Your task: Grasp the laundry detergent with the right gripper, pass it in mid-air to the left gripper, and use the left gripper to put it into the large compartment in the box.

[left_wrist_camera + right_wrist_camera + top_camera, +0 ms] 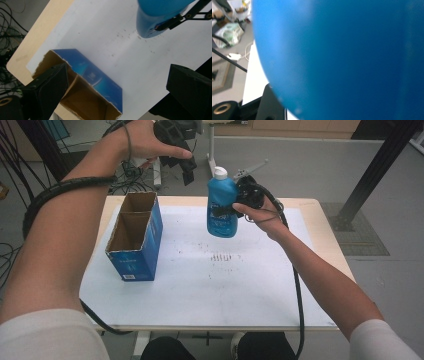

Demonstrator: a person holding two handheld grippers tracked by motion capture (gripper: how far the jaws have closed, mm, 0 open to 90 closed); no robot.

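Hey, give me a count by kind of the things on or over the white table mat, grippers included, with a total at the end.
Blue bottle with white cap: 1, held off the table in the right gripper
Blue cardboard box with two open compartments: 1, standing on the white mat
Handheld grippers: 2, the right one and the left gripper, jaws apart
Total: 4

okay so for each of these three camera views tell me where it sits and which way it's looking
High view: above the person's side, facing forward and down on the white-topped table; both forearms show.
Left gripper view: rides the left gripper, facing down on the open blue cardboard box.
Right gripper view: rides the right gripper, pressed against the blue plastic bottle.
All share the bottle.
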